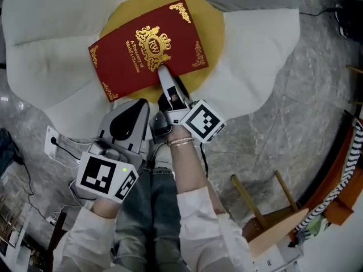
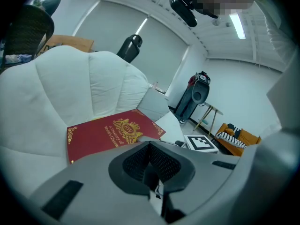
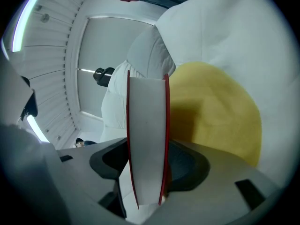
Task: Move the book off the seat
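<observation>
A red book [image 1: 144, 47] with gold ornament lies on the round yellow seat cushion [image 1: 212, 21] of a white shell-shaped chair [image 1: 255, 50]. My right gripper [image 1: 166, 77] is shut on the book's near edge, one finger [image 1: 168, 84] lying on the cover. In the right gripper view the book's white page block [image 3: 146, 135] stands between the jaws, with the yellow cushion [image 3: 220, 111] beyond. My left gripper [image 1: 135, 109] hangs back from the chair's front edge, shut on nothing. The left gripper view shows the book [image 2: 108, 132] on the seat ahead of that gripper [image 2: 152, 172].
The person's legs in jeans [image 1: 150, 208] are below the grippers. A white power strip [image 1: 54, 143] lies on the marble floor at left. A wooden frame [image 1: 266, 208] and an orange seat with a striped cloth [image 1: 340, 191] stand at right. A black case [image 2: 197, 95] stands behind.
</observation>
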A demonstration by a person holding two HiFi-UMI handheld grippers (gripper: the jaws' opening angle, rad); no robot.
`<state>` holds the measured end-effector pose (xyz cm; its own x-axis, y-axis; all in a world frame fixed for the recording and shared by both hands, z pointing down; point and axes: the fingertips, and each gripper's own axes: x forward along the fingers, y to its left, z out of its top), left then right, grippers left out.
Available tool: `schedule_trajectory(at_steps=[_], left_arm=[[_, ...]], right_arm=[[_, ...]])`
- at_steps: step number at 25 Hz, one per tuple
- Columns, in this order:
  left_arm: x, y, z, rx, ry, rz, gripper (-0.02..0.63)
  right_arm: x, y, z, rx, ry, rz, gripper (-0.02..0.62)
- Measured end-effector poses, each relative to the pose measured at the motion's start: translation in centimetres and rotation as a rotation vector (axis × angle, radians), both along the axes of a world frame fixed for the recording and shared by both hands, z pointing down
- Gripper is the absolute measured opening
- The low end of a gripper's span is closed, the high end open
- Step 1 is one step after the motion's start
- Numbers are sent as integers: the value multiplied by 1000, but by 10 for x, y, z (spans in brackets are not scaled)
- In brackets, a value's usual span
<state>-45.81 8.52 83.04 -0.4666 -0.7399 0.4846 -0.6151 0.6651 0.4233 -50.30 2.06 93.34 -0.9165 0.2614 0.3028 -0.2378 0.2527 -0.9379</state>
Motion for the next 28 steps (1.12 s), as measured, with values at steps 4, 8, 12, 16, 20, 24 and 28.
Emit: schedule_trajectory(at_steps=[4, 8, 12, 16, 20, 24, 28], left_arm=[[-5, -5, -19, 7, -23, 6, 5], [-8, -15, -44, 20, -46, 26, 5], [-12, -31, -77, 24, -69, 54, 5], [-20, -50, -122, 36, -105, 112, 5], [-17, -71, -172, 51, -142, 178, 5], [-2, -90, -222, 71, -157, 232, 5], [26, -106, -270, 77, -151, 300, 5]], right_arm=[[12, -1, -29, 30, -28, -29, 255], [25, -6, -61, 37, -60, -22, 255], [35, -22, -98, 45, -77, 1, 255], [34, -39, -149, 84, -122, 40, 255], [43, -58, -198, 125, -155, 62, 255], [57, -74, -249, 132, -193, 116, 255], [77, -85, -300, 150, -209, 154, 255]])
